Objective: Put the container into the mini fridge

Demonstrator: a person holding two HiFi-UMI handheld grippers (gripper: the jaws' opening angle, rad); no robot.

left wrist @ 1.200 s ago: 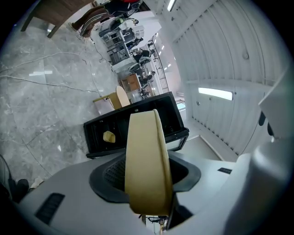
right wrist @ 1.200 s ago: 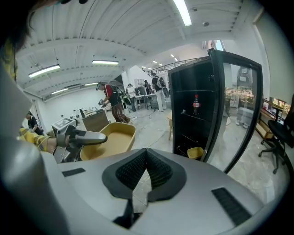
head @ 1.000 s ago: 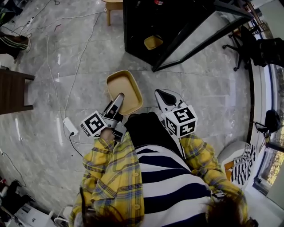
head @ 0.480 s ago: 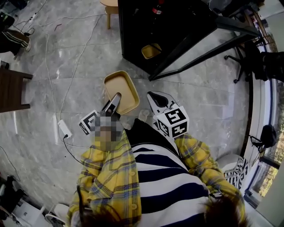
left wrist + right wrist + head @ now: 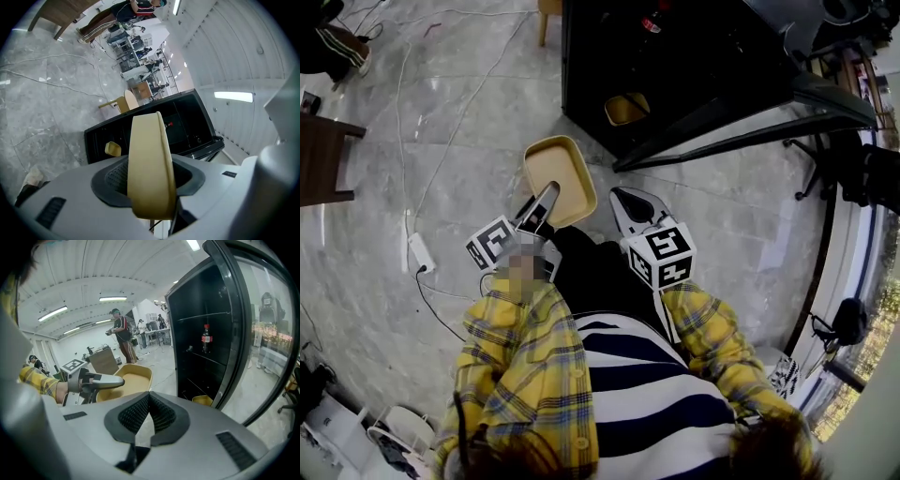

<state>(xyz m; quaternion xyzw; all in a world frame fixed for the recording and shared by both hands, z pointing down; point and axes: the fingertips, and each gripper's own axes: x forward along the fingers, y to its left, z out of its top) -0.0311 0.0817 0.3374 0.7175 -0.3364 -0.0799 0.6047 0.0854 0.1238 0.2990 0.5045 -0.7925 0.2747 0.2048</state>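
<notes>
The container [image 5: 555, 173] is a shallow tan tray. My left gripper [image 5: 546, 202] is shut on its near rim and holds it above the floor, just short of the mini fridge [image 5: 675, 66]. In the left gripper view the rim [image 5: 149, 159] stands edge-on between the pads of the left gripper [image 5: 151, 176]. The black fridge has its glass door [image 5: 769, 122] swung open to the right. My right gripper [image 5: 628, 199] hangs beside the tray, shut and empty [image 5: 149, 401]. From there the tray [image 5: 136, 376] shows at the left.
Inside the fridge a small yellow tub [image 5: 625, 109] lies low down and a cola bottle [image 5: 205, 339] stands on a shelf. Cables and a power strip [image 5: 420, 253] cross the floor at the left, near a wooden table [image 5: 323, 159]. An office chair [image 5: 853, 169] stands at the right.
Both grippers and the tray have come closer to the open fridge, which now fills more of the top of the head view. The grip on the tray is unchanged.
</notes>
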